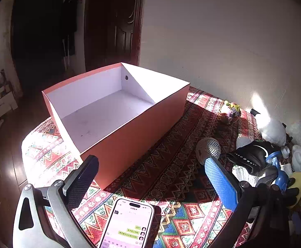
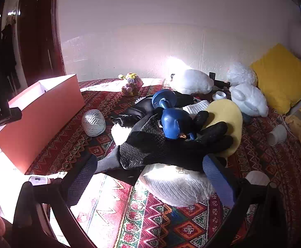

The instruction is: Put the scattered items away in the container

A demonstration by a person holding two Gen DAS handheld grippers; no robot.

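An open orange box with a white inside (image 1: 117,111) stands on the patterned cloth; it also shows at the left of the right wrist view (image 2: 45,111). My left gripper (image 1: 150,177) is open and empty in front of the box. My right gripper (image 2: 150,177) is open over a pile: a black glove (image 2: 171,144), a blue dumbbell (image 2: 171,122), a white knitted item (image 2: 181,190) and a yellow sponge-like pad (image 2: 227,115). A ball of grey twine (image 2: 93,123) lies between pile and box, also in the left wrist view (image 1: 208,149).
A phone (image 1: 127,225) with a lit screen lies near the table's front edge. A small flower ornament (image 2: 130,84), white plush toys (image 2: 191,81), a yellow cushion (image 2: 278,76), a white jar (image 2: 219,95) and a tipped paper cup (image 2: 277,134) lie by the wall.
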